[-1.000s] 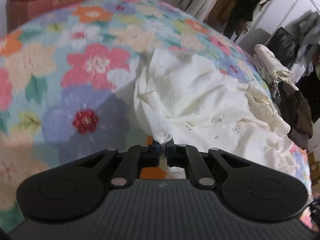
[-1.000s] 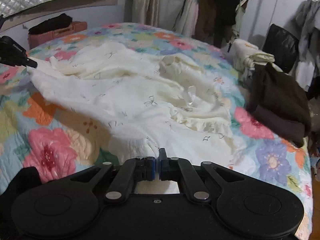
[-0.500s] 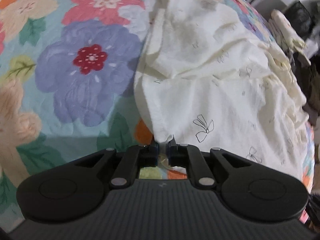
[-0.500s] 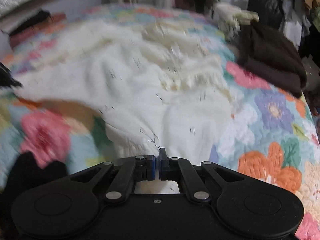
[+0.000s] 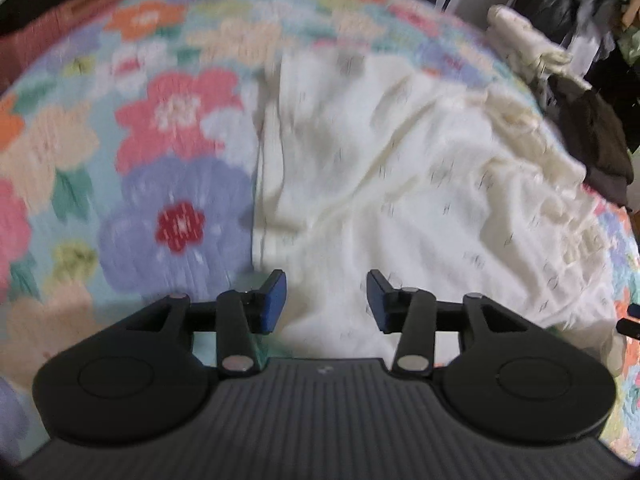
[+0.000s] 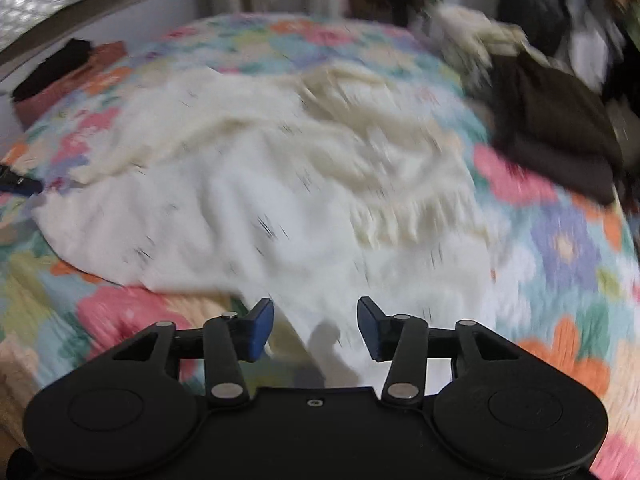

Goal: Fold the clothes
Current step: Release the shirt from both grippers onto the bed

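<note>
No readable text, labels, brands or numbers anywhere in either view. Only blurred dark marks scattered across the white garment, a printed pattern rather than letters. A tiny pale mark on the ribbed body of the left gripper, too small to read. Faint lines along the side of the reddish box at far left, too smeared to make out.
</note>
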### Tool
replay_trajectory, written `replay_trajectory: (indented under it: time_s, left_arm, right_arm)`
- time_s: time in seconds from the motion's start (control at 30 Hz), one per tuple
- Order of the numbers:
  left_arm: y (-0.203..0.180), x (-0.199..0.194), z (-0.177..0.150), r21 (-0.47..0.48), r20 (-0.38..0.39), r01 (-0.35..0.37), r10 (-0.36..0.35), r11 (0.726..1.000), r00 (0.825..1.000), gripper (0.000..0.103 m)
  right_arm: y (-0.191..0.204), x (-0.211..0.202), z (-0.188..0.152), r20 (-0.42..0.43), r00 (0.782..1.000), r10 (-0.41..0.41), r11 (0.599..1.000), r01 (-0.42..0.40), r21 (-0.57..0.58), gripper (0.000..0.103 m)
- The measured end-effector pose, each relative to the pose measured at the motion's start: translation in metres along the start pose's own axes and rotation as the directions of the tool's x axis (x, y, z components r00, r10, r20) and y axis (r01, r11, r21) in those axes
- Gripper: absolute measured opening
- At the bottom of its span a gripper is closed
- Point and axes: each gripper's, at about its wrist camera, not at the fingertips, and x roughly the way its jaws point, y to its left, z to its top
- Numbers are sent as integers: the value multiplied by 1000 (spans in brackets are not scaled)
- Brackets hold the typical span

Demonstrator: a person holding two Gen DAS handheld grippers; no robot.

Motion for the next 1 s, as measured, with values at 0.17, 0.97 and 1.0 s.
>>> replay_trajectory:
  time_s: [0.17, 0.97, 1.0]
  left_arm:
    - [4, -4, 28, 79, 59, -37, 32, 996, 998, 48]
    - [14, 188, 171, 237, -18, -91, 98, 967, 995, 54]
    - [13, 195, 175, 250, -30, -78, 89, 965, 996, 57]
  right_arm:
    - [15, -19, 60, 65, 997, -31, 978, 43, -205, 55]
    - [-26, 218, 270, -61, 997, -38, 975, 24, -219, 65]
    - [-29, 223, 274, -81, 996, -25, 978, 8, -207, 65]
